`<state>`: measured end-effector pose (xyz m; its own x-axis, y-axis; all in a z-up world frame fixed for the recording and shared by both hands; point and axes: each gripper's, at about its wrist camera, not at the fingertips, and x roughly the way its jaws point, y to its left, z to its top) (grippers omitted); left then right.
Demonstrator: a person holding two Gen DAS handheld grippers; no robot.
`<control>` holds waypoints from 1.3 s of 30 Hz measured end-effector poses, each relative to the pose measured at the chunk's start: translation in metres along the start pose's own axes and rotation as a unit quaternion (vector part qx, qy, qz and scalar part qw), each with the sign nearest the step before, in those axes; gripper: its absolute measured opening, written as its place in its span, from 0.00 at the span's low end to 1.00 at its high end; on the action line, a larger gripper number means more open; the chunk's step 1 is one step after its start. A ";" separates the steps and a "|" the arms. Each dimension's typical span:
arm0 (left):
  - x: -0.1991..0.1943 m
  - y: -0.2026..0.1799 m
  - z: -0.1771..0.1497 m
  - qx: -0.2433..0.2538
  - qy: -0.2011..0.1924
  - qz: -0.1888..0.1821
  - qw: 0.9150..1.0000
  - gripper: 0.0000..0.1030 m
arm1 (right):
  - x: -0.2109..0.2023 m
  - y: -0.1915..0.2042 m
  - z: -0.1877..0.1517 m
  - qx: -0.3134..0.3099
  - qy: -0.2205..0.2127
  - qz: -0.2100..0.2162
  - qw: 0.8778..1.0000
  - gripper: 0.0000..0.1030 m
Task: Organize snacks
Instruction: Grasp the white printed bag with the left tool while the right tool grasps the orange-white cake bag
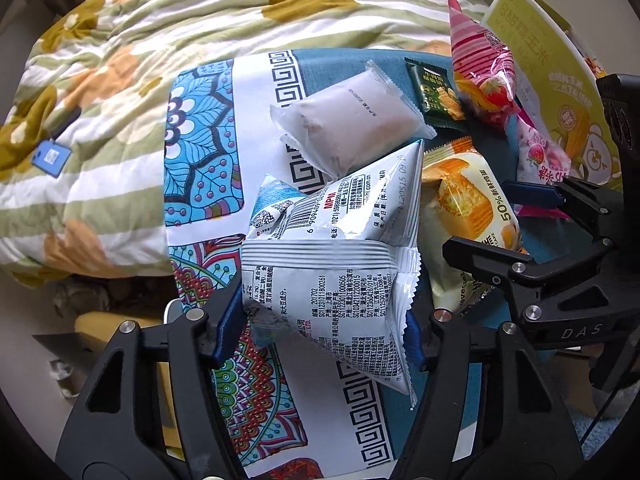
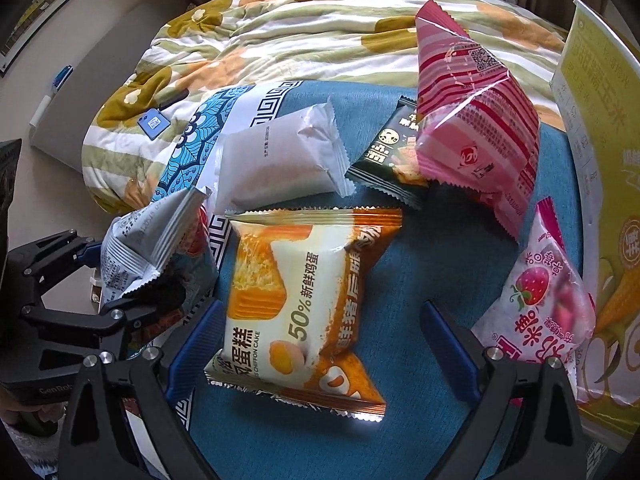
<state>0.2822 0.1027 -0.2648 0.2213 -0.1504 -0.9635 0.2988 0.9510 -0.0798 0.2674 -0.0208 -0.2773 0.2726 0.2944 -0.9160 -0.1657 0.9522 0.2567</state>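
My left gripper (image 1: 324,332) is shut on a silver-white snack bag (image 1: 332,276) and holds it above the patterned cloth (image 1: 200,176); it also shows in the right wrist view (image 2: 148,240). My right gripper (image 2: 320,344) is open, its fingers either side of an orange chiffon cake pack (image 2: 304,304) lying on the blue surface (image 2: 440,248). The cake pack shows in the left wrist view (image 1: 468,208) too. A frosted white pack (image 2: 280,156), a dark green pack (image 2: 384,156), a pink striped bag (image 2: 476,120) and a strawberry bag (image 2: 536,300) lie around.
A yellow-green corn box (image 2: 600,160) stands at the right edge. A flowered quilt (image 2: 300,36) lies behind the snacks, with a small blue card (image 2: 154,124) on it. The floor (image 2: 48,200) is at the left.
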 end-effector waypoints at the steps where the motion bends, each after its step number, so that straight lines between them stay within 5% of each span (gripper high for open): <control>1: 0.000 0.002 -0.001 -0.003 0.000 0.000 1.000 0.58 | 0.002 0.001 0.000 -0.002 0.002 0.001 1.000 0.92; 7: -0.002 0.011 -0.006 -0.015 0.000 -0.001 1.000 0.58 | 0.016 0.013 0.000 -0.020 0.020 0.012 1.000 0.70; 19: -0.010 0.018 -0.015 -0.022 -0.005 -0.008 1.000 0.58 | 0.017 0.022 -0.004 -0.028 0.003 -0.017 0.999 0.57; 28: -0.041 0.017 -0.020 -0.012 -0.031 -0.016 0.999 0.58 | -0.004 0.030 -0.012 -0.012 -0.023 -0.025 0.999 0.56; 39: -0.114 -0.009 0.004 0.045 -0.120 -0.042 0.991 0.58 | -0.085 0.036 -0.023 0.032 -0.111 -0.052 0.992 0.56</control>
<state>0.2577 0.1098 -0.1537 0.4037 -0.2984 -0.8648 0.4049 0.9060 -0.1236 0.2167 -0.0136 -0.1971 0.4889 0.1977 -0.8496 -0.0678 0.9796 0.1889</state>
